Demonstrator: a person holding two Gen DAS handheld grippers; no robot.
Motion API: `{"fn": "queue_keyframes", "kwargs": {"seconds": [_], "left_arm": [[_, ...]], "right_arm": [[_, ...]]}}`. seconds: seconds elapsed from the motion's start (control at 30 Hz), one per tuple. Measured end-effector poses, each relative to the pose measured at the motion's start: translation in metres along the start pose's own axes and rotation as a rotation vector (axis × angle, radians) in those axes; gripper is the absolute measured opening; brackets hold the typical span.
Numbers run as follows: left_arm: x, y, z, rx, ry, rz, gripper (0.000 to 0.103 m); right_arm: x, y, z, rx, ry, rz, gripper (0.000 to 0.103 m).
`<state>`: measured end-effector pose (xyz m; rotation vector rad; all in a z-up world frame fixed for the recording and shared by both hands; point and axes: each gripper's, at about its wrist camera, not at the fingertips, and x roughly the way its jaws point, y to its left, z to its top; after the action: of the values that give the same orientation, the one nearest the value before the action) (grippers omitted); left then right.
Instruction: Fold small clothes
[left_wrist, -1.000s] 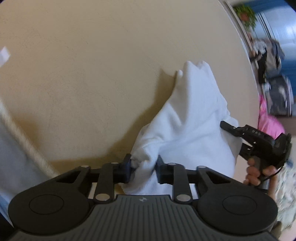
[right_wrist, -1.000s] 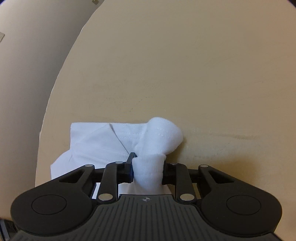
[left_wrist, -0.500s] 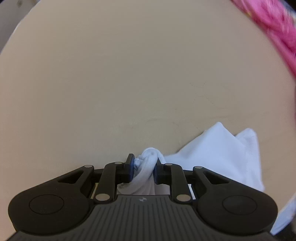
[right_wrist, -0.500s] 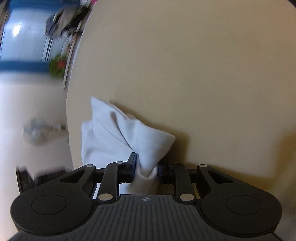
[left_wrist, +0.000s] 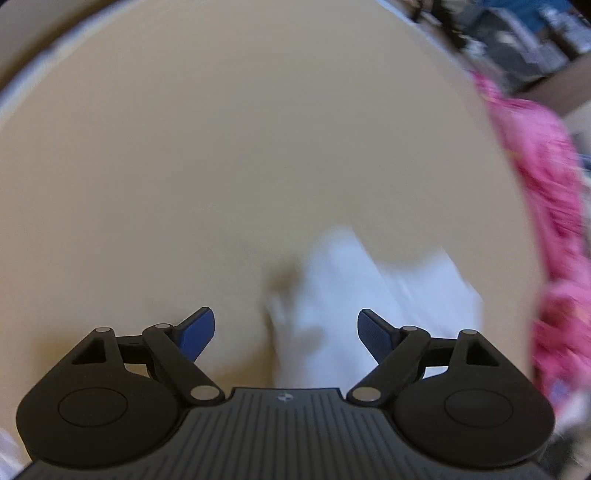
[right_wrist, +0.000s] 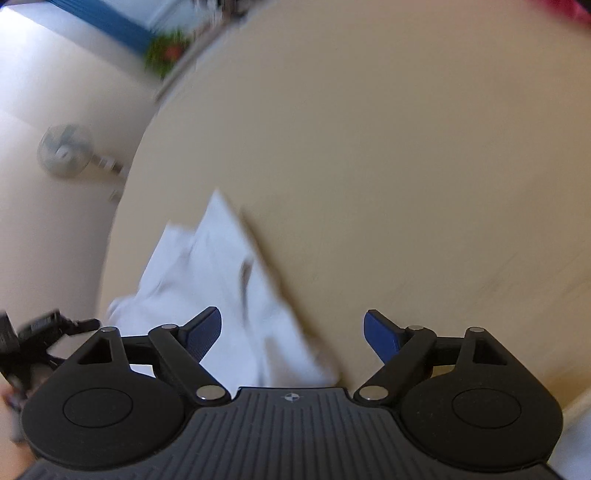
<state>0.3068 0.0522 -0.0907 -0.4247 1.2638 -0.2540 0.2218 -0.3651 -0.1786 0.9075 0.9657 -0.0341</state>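
Observation:
A small white garment (left_wrist: 373, 295) lies on the round beige table (left_wrist: 221, 166), blurred by motion. My left gripper (left_wrist: 284, 328) hovers above its left part, jaws opening wide, the blue pads clear of the cloth. In the right wrist view the same white garment (right_wrist: 221, 280) lies near the table's left edge. My right gripper (right_wrist: 291, 332) is over its right side, jaws also opening wide, and no pad presses on the fabric. The left gripper (right_wrist: 44, 332) shows as a black shape at the far left.
A pink cloth pile (left_wrist: 546, 206) lies along the table's right edge in the left wrist view. Beyond the table (right_wrist: 406, 166) are a pale floor, a standing fan (right_wrist: 62, 151) and a green plant (right_wrist: 166, 51).
Both grippers were shut on bunches of the white garment; now both stand wide and the cloth lies on the table. Both hands have swung and rolled, and the left has lifted.

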Motion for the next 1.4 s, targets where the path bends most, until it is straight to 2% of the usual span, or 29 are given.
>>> {"fn": "queue_keyframes", "kwargs": {"seconds": [0.07,0.1,0.2,0.27,0.3,0.37,0.4,0.43,0.47,0.5,0.53,0.6,0.7,0.77,0.83,0.9,0.97,1.0,1.07,1.13,1.17,1.23,1.27,1.33,1.4], "left_arm": [[-0.001,0.003,-0.040,-0.009,0.063,-0.072,0.090],[0.001,0.004,-0.061,-0.019,0.090,-0.077,0.092],[0.017,0.011,-0.117,-0.094,0.187,-0.105,0.094],[0.035,0.017,-0.132,-0.167,0.239,-0.164,0.094],[0.043,0.020,-0.139,-0.211,0.241,-0.192,0.094],[0.052,0.026,-0.136,-0.293,0.188,-0.240,0.095],[0.052,0.032,-0.139,-0.333,0.155,-0.245,0.093],[0.052,0.037,-0.133,-0.381,0.125,-0.250,0.081],[0.053,0.039,-0.125,-0.386,0.117,-0.257,0.068],[0.049,0.037,-0.117,-0.366,0.119,-0.236,0.044],[0.043,0.031,-0.112,-0.329,0.113,-0.195,0.033],[0.025,0.020,-0.106,-0.226,0.089,-0.146,0.027],[-0.009,0.017,-0.098,-0.071,0.018,-0.036,0.025],[-0.016,0.022,-0.098,-0.031,0.016,0.032,0.025],[-0.015,0.038,-0.101,-0.020,0.034,0.108,0.026],[-0.022,0.058,-0.111,-0.023,0.042,0.130,0.026],[-0.032,0.070,-0.114,-0.026,0.028,0.097,0.037],[-0.037,0.064,-0.114,-0.027,0.009,0.086,0.047],[-0.047,0.055,-0.113,-0.007,-0.044,0.086,0.058],[-0.052,0.035,-0.100,0.034,-0.107,0.082,0.074],[-0.053,0.025,-0.090,0.060,-0.135,0.078,0.078],[-0.050,0.002,-0.069,0.104,-0.168,0.082,0.083],[-0.035,-0.015,-0.055,0.120,-0.175,0.090,0.083],[-0.009,-0.036,-0.029,0.133,-0.168,0.117,0.085],[0.016,-0.041,-0.009,0.108,-0.141,0.177,0.085]], "right_arm": [[0.014,-0.003,-0.001,0.046,0.076,0.036,0.088],[0.019,-0.001,-0.002,0.050,0.082,0.053,0.092],[0.024,0.005,-0.005,0.026,0.089,0.069,0.093],[0.029,0.008,-0.006,0.030,0.117,0.080,0.093],[0.026,0.009,-0.003,0.036,0.120,0.083,0.093],[0.032,0.011,-0.003,0.049,0.131,0.092,0.092],[0.036,0.013,-0.002,0.059,0.140,0.093,0.081],[0.040,0.013,-0.004,0.070,0.160,0.091,0.071],[0.044,0.014,-0.001,0.078,0.193,0.076,0.029],[0.044,0.012,-0.005,0.091,0.224,0.070,0.025],[0.036,0.011,-0.012,0.090,0.211,0.060,0.024],[0.024,0.024,-0.026,0.027,0.146,0.032,0.022],[0.005,0.037,-0.050,0.045,0.112,0.063,0.021],[-0.005,0.035,-0.069,0.066,0.103,0.068,0.021],[-0.007,0.027,-0.084,0.079,0.094,0.038,0.021],[-0.009,0.006,-0.085,0.115,0.056,0.011,0.025],[-0.008,-0.006,-0.079,0.164,0.073,0.032,0.030],[-0.012,-0.008,-0.073,0.161,0.068,0.027,0.038],[-0.025,0.003,-0.062,0.068,-0.009,-0.058,0.048],[-0.038,0.025,-0.049,-0.122,-0.135,-0.144,0.051],[-0.039,0.037,-0.043,-0.213,-0.170,-0.160,0.051],[-0.031,0.068,-0.029,-0.376,-0.195,-0.123,0.048],[-0.023,0.083,-0.022,-0.424,-0.196,-0.099,0.047],[0.002,0.113,-0.010,-0.488,-0.173,-0.039,0.043],[0.033,0.133,-0.001,-0.505,-0.139,-0.002,0.042]]}}
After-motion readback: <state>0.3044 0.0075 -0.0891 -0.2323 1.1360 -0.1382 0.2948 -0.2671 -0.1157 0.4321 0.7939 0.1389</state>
